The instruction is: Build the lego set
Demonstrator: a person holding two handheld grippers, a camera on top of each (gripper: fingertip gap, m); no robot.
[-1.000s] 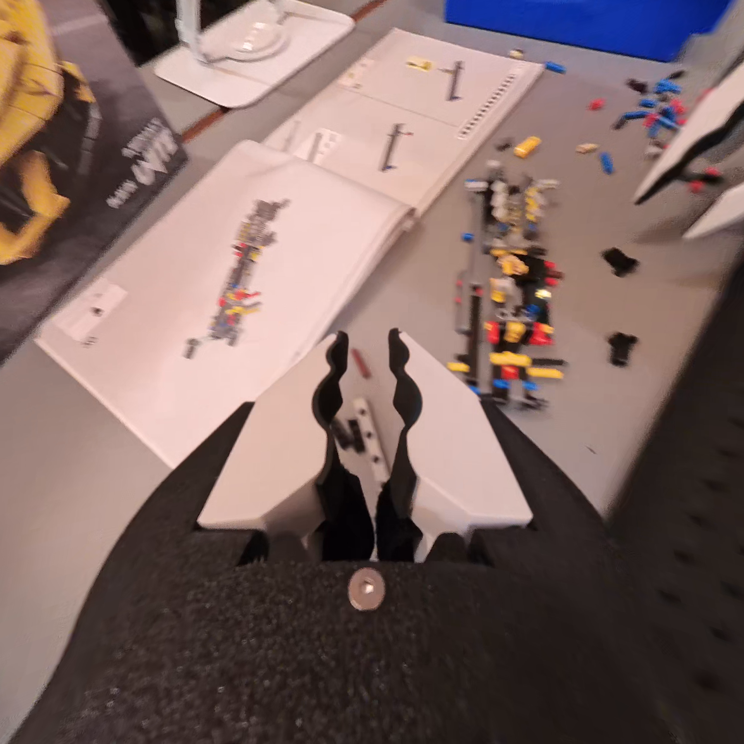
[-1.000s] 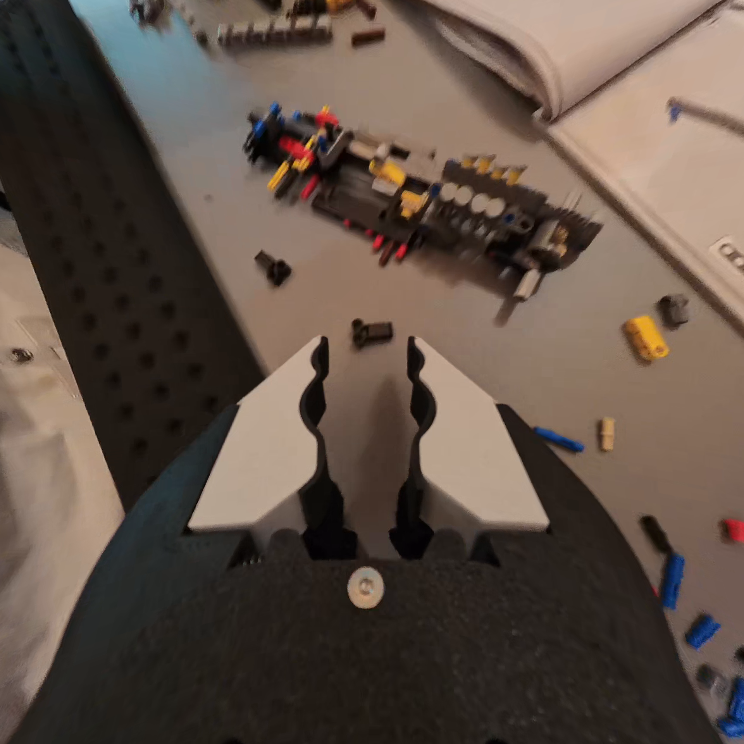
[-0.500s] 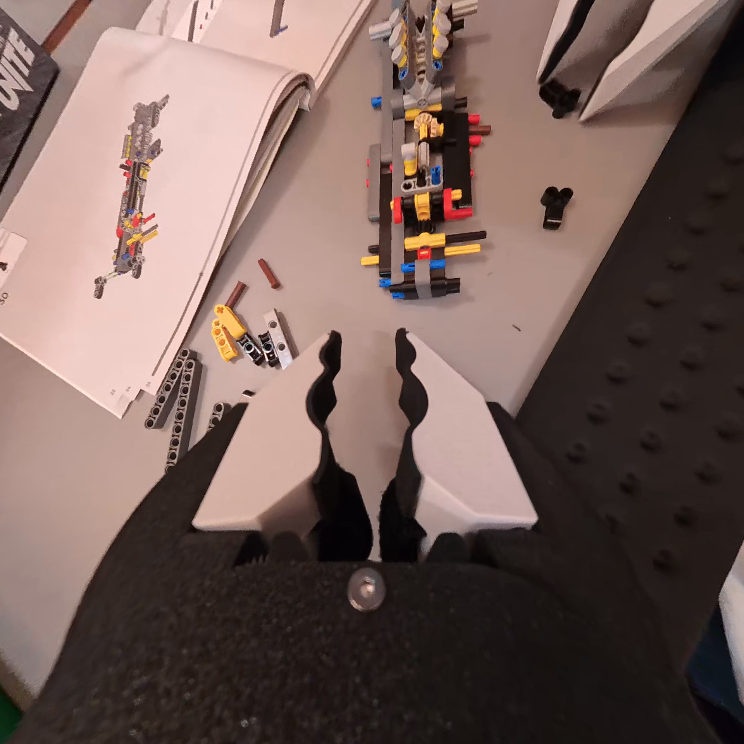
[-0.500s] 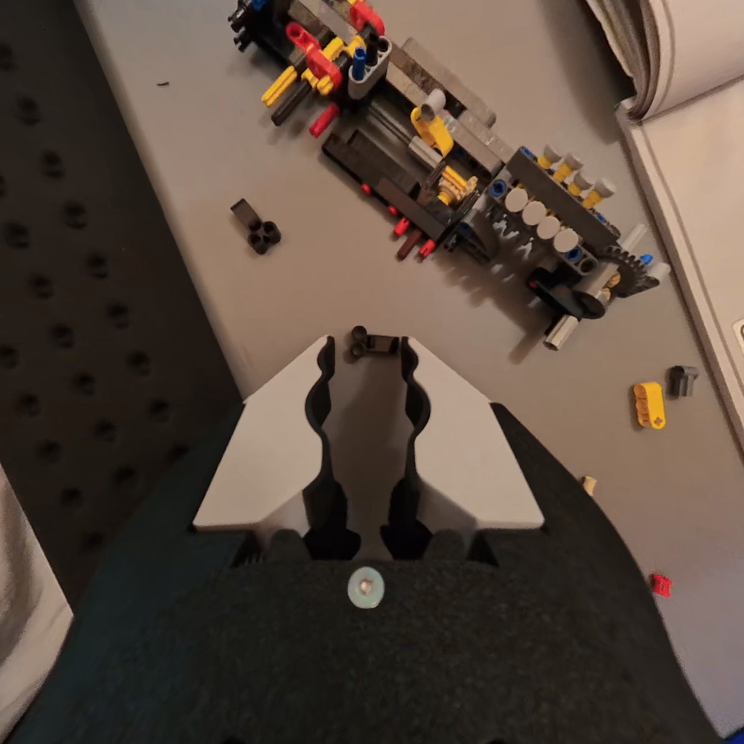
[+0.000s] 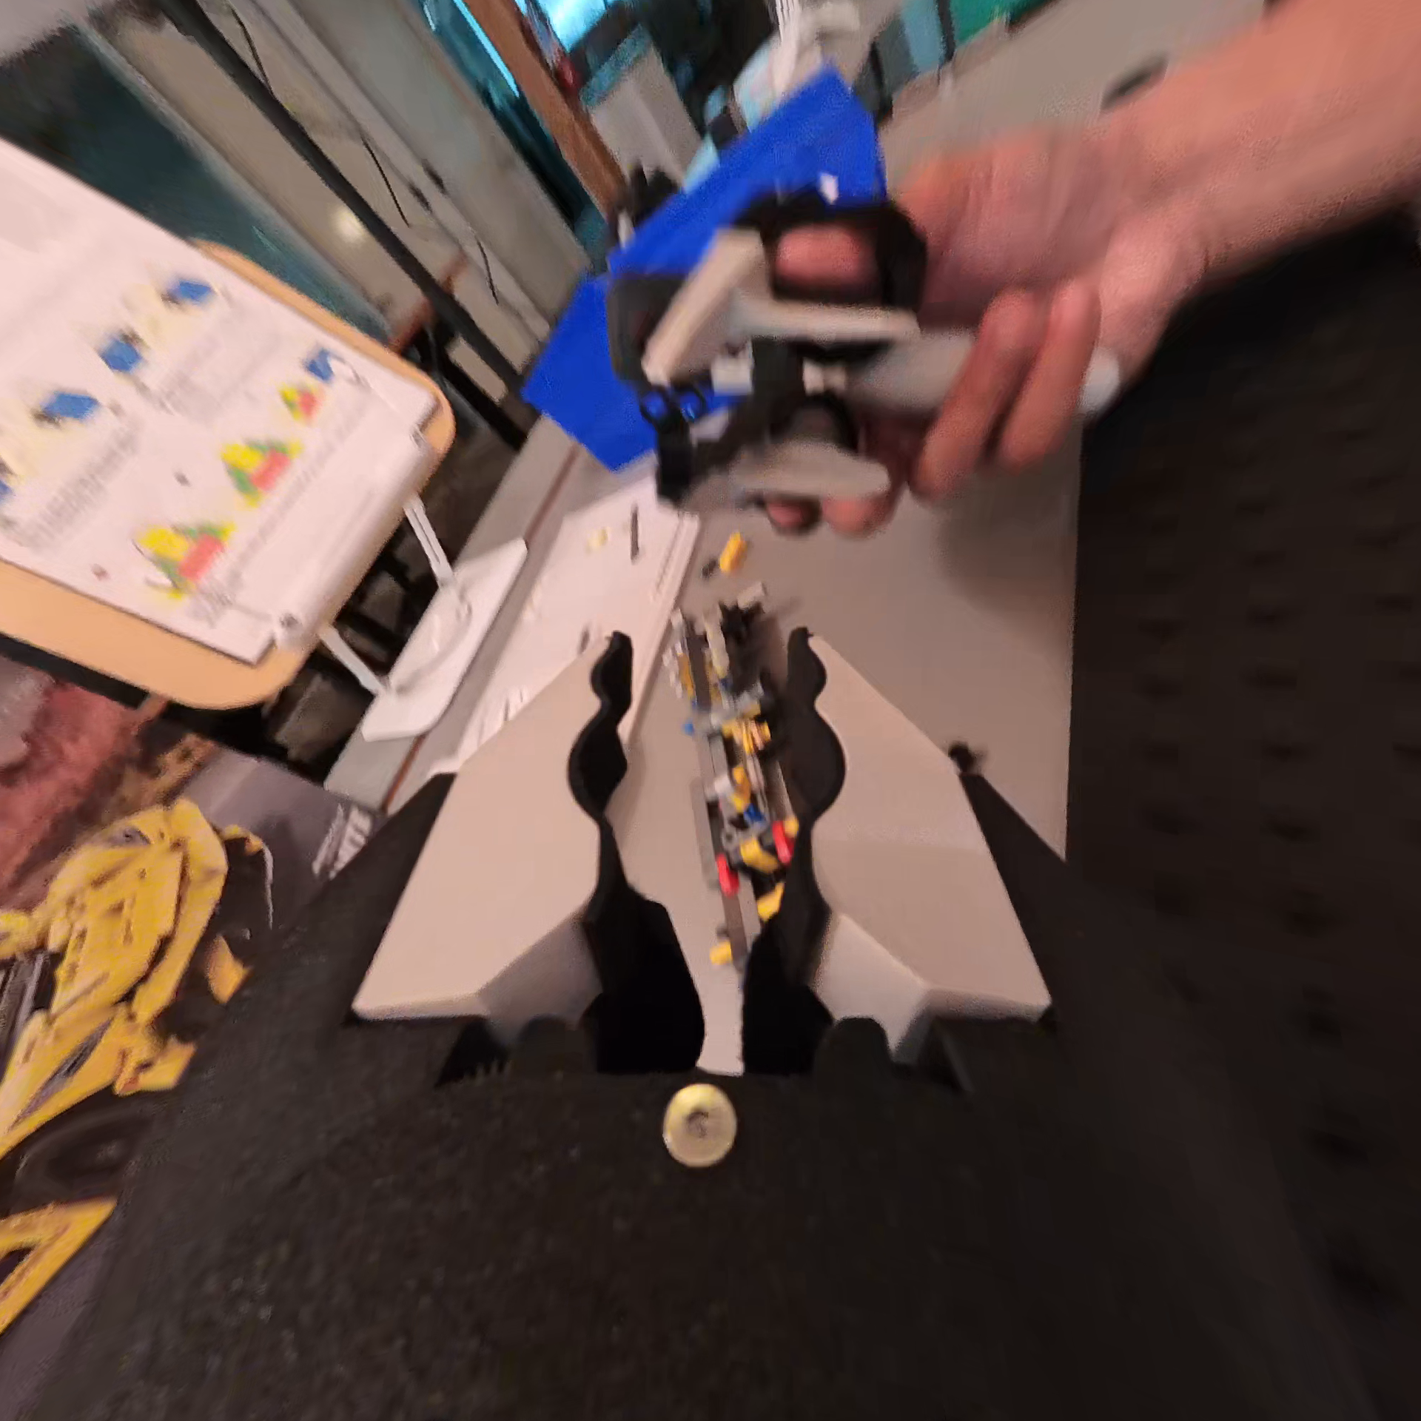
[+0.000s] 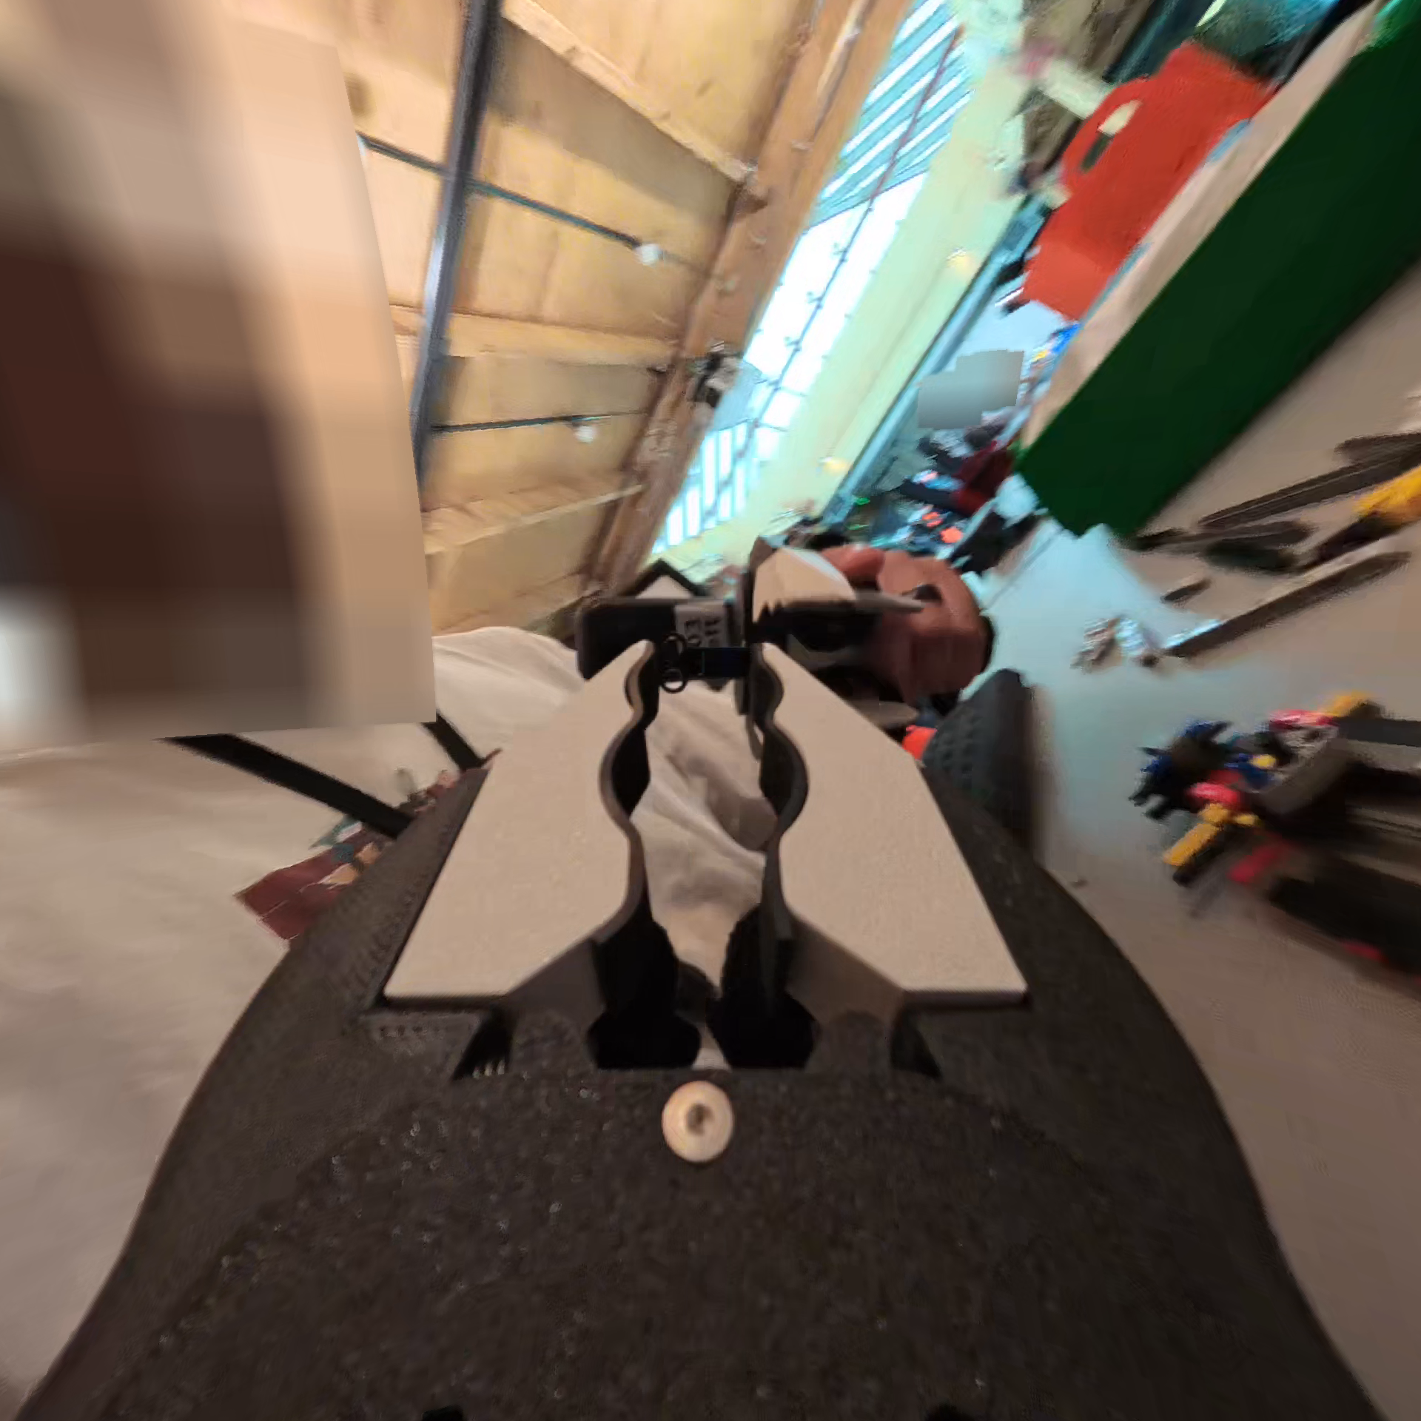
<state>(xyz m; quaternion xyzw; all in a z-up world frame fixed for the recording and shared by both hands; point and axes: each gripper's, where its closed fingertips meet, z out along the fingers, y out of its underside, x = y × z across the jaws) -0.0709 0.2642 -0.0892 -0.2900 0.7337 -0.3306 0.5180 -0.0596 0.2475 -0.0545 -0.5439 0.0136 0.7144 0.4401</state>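
Grey worktop (image 5: pixel 961 653) carries one long multicoloured lego build (image 5: pixel 734 777), seen at 12 o'clock between the narrowly parted, empty left gripper (image 5: pixel 703 646). One black box (image 5: pixel 154 923) showing a yellow car lies at 9 o'clock. The right gripper (image 6: pixel 696 661) pinches one small black lego piece (image 6: pixel 696 663) at its tips

Matt, grainy plastic is seen on the gripper fingers (image 6: pixel 538 830); the table (image 5: pixel 961 615) looks smooth and grey.

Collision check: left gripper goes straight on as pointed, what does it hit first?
Probably the partly built lego chassis on the grey table, dead ahead; blur leaves depth unclear.
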